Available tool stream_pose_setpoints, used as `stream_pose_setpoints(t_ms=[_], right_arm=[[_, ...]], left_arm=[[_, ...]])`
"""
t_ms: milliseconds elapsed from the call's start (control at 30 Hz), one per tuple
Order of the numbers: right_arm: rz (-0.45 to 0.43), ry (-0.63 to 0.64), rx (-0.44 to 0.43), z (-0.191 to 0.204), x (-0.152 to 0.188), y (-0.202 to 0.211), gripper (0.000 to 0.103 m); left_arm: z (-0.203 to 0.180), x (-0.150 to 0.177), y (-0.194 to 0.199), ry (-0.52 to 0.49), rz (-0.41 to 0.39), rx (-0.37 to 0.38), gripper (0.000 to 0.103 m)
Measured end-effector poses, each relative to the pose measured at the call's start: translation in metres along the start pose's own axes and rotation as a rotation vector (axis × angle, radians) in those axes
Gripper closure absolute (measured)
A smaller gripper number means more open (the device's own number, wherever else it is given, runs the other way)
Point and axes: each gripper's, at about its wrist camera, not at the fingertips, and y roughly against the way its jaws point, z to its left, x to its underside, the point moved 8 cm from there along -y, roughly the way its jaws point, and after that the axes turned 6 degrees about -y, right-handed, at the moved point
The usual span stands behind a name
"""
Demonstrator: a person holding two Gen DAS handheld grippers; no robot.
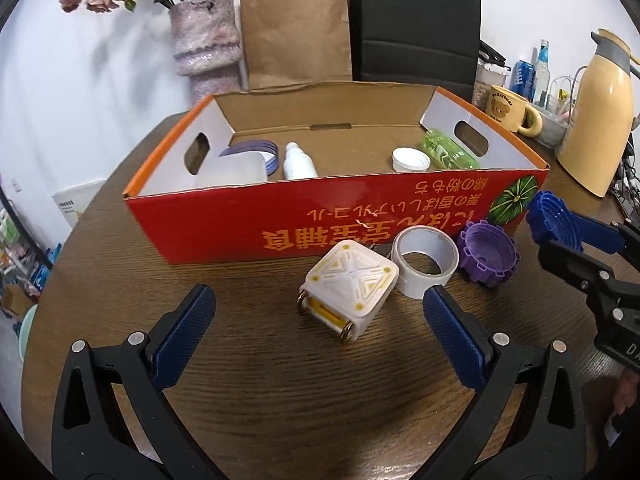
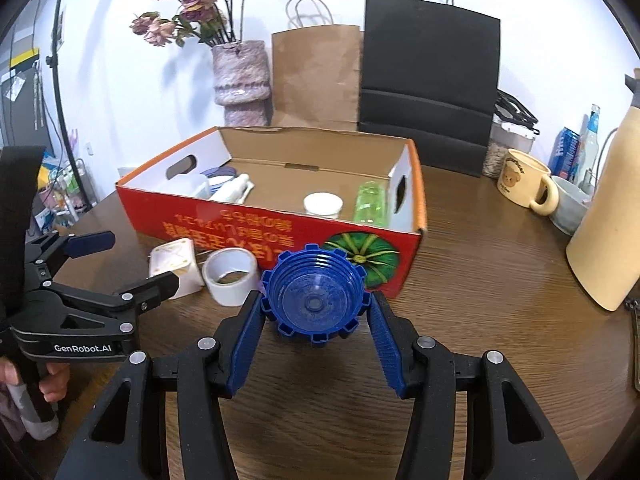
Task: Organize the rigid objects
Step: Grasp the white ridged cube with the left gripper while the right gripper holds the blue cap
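Right gripper clamped on blue notched cap, off the table by the red box's near corner. Left gripper wide open, empty. Only left wrist view shows purple cap, touching tape roll, beside white cube.

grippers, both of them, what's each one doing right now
left gripper: open, holding nothing.
right gripper: fingers closed on the blue ridged cap.
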Motion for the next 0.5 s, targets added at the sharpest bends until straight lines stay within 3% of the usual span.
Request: stream_pose_setpoints(t_ms=[100, 167, 400, 500], right_arm=[[0.002, -0.011, 0.011, -0.008, 0.0, -0.001, 0.046], [0.003, -0.015, 0.015, -0.011, 0.0, -0.001, 0.046], [0.003, -0.001, 0.012, -0.007, 0.002, -0.001, 0.046], [0.01, 0.004, 0.012, -0.006, 0.004, -0.003, 0.046]], left_arm=[[0.001, -0.002, -0.004, 0.009, 0.008, 0.013, 0.002], [0.0, -0.001, -0.006, 0.007, 0.014, 0.025, 0.014], [-0.007, 0.001, -0.016, -0.001, 0.056, 0.084, 0.033], [-0.011, 0.003, -0.019, -0.01, 0.071, 0.117, 0.05]])
